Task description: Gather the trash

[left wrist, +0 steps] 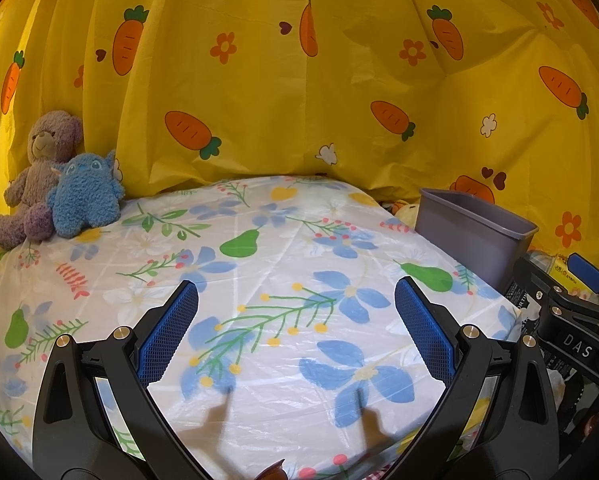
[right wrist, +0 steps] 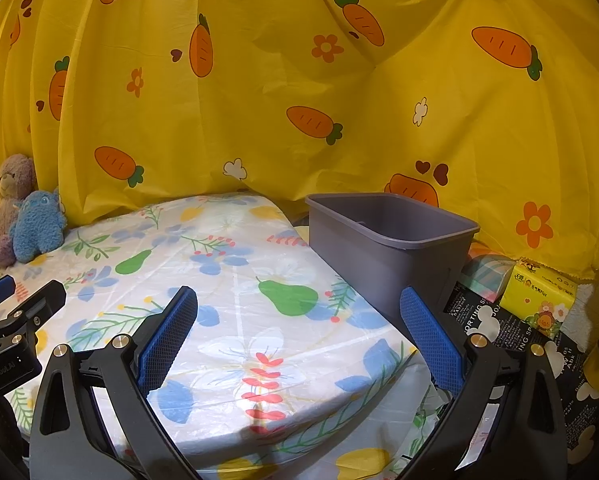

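A grey plastic bin (right wrist: 387, 248) stands beside the right edge of the table; it also shows in the left wrist view (left wrist: 475, 232). Its inside is mostly hidden. My left gripper (left wrist: 295, 300) is open and empty above the floral tablecloth (left wrist: 279, 248). My right gripper (right wrist: 299, 308) is open and empty above the table's right part (right wrist: 239, 280), just left of the bin. Each gripper shows at the edge of the other's view. No loose trash shows on the tablecloth.
A purple teddy bear (left wrist: 35, 176) and a blue plush toy (left wrist: 85, 196) sit at the table's far left corner. A yellow carrot-print curtain (left wrist: 299, 80) hangs behind. A yellow tissue pack (right wrist: 539, 296) lies right of the bin on black printed cloth (right wrist: 495, 324).
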`<state>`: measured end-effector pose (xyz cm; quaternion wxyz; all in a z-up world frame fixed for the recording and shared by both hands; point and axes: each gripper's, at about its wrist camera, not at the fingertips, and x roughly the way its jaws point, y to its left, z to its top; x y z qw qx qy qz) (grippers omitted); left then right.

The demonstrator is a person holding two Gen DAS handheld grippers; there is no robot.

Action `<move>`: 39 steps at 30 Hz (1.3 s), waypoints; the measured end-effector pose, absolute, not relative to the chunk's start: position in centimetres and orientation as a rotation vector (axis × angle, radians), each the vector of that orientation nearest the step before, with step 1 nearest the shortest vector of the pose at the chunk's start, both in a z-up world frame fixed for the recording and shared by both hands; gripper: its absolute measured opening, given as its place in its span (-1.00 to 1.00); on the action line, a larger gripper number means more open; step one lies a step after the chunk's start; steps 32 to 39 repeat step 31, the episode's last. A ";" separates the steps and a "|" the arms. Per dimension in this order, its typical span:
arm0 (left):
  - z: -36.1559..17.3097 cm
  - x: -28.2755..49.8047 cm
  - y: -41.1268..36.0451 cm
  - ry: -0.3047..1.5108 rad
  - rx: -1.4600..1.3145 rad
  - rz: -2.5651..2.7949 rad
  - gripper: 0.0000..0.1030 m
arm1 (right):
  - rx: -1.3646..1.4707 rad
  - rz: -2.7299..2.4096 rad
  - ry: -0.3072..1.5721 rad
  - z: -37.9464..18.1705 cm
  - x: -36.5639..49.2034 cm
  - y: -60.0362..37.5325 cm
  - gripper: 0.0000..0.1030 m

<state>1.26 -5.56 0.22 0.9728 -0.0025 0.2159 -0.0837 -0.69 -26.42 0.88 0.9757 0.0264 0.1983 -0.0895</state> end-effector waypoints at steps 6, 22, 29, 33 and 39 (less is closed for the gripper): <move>0.3 1.3 -5.5 0.419 0.002 -0.186 0.89 | 0.054 -0.179 0.400 0.8 -0.6 -26.6 0.89; 0.2 1.5 -5.7 0.414 0.014 -0.197 0.52 | 0.066 -0.196 0.401 0.6 -0.5 -27.1 0.89; 0.3 1.6 -5.3 0.418 -0.003 -0.179 0.73 | 0.069 -0.196 0.404 0.6 -0.5 -27.2 0.89; 0.3 1.7 -5.2 0.419 -0.009 -0.178 0.80 | 0.070 -0.196 0.404 0.6 -0.5 -27.1 0.89; 0.3 1.7 -5.2 0.419 -0.009 -0.178 0.80 | 0.070 -0.196 0.404 0.6 -0.5 -27.1 0.89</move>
